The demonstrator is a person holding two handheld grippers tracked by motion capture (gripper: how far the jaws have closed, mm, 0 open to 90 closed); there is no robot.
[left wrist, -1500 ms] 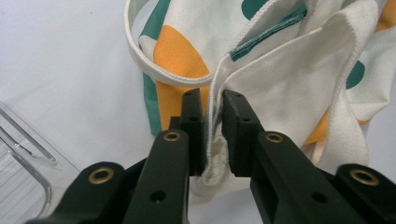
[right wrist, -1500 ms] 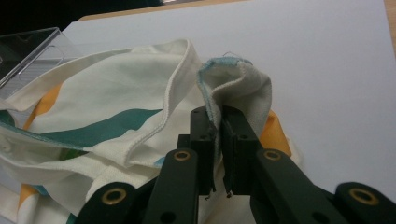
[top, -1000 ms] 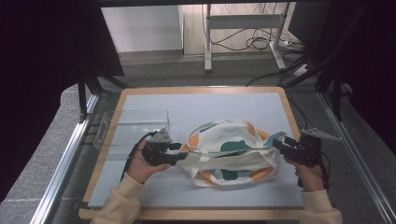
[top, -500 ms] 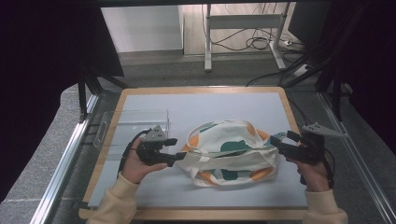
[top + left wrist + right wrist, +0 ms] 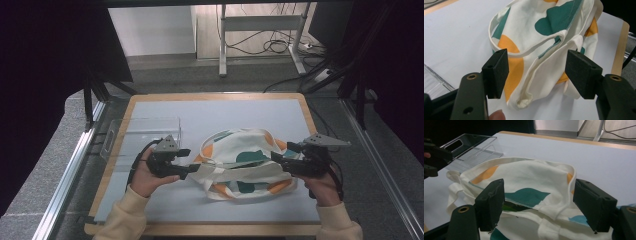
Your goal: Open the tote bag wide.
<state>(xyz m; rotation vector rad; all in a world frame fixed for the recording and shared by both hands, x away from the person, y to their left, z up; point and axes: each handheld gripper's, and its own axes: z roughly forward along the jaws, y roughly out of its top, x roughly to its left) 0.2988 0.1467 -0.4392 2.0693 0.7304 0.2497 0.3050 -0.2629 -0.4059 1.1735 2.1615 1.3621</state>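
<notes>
bag: your cream canvas tote with teal and orange patches lies crumpled on the table, something clear inside.
left gripper: just released, jaws apart at the bag's edge.
right gripper: just released too, holding nothing.
left to do: tidying or closing the bag, by my judgement.

The tote bag runs off the top edge in the left claw view, and its interior is concealed by folded cloth. In the right claw view, a clear sheet disappears into the bag mouth; the dark-green object beneath it cannot be identified. The clear tray is partly cropped.
</notes>
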